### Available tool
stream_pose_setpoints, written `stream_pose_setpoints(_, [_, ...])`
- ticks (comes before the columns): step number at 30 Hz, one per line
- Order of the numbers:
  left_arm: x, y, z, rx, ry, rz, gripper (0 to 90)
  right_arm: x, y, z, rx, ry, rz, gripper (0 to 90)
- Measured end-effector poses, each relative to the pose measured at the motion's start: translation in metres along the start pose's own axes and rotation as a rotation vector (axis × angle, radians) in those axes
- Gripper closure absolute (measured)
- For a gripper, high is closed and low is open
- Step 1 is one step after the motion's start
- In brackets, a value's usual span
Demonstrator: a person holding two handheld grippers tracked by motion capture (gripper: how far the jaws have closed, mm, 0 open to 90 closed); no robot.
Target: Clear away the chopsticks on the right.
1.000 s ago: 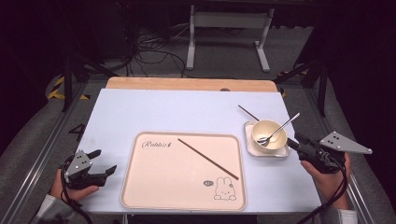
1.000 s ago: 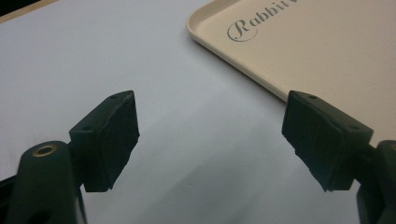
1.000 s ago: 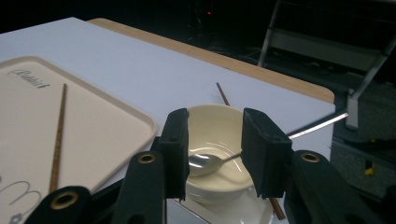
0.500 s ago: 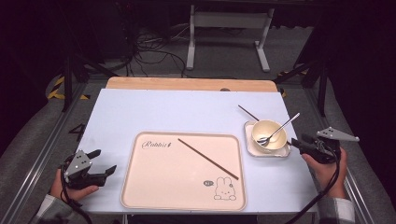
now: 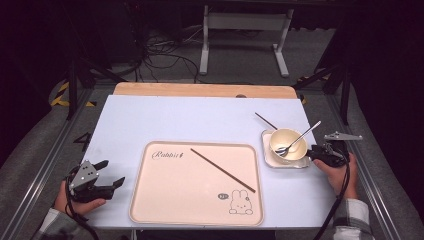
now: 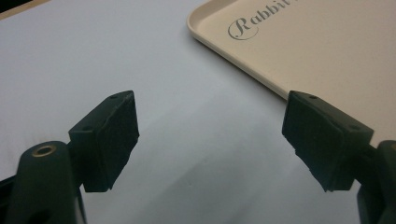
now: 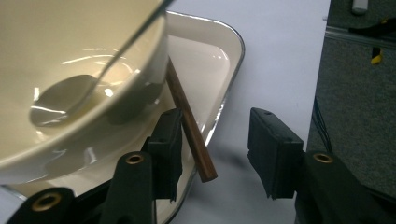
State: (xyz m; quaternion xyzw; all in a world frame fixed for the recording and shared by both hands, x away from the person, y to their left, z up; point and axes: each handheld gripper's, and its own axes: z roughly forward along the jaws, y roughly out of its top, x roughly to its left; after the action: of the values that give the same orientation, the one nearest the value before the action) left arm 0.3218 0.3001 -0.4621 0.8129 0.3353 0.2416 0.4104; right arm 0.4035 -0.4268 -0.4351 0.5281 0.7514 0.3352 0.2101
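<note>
You're closing the right tongs (image 7: 212, 140) on the chopstick (image 7: 189, 123) beside the bowl (image 7: 79, 60) — not yet pinching, so centre it first; left tongs (image 6: 210, 135) are gaping idle.

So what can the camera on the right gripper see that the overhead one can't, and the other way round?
Right gripper view: the near end of the chopstick lies between the open fingers, over the dish's rim.

High view: the rabbit tray with a second chopstick, and the left gripper.

Both: bowl and spoon.
</note>
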Motion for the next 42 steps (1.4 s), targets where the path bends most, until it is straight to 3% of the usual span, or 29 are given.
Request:
stream_pose_setpoints(5, [0.000, 0.000, 0.001, 0.006, -0.002, 0.001, 19.4, -0.003, 0.000, 0.009, 0.016, 0.008, 0.017, 64.4])
stream_pose_setpoints(12, [0.000, 0.000, 0.001, 0.012, -0.001, 0.006, 19.3, 0.002, 0.001, 0.007, 0.000, 0.005, -0.030, 78.6])
stream_pose_setpoints(17, [0.000, 0.000, 0.001, 0.012, -0.002, 0.006, 19.3, 0.002, 0.000, 0.002, -0.033, 0.006, -0.031, 84.2])
stream_pose_setpoints(22, [0.000, -0.001, 0.001, 0.012, -0.001, 0.009, 19.3, 0.003, -0.001, -0.001, -0.028, 0.009, -0.050, 84.6])
stream_pose_setpoints(29, [0.000, 0.000, 0.000, 0.012, 0.001, 0.010, 19.3, 0.000, -0.002, -0.018, -0.091, -0.013, -0.037, 84.7])
stream_pose_setpoints(42, [0.000, 0.000, 0.001, 0.013, 0.000, 0.008, 19.3, -0.009, 0.003, -0.049, -0.245, -0.086, 0.071, 84.8])
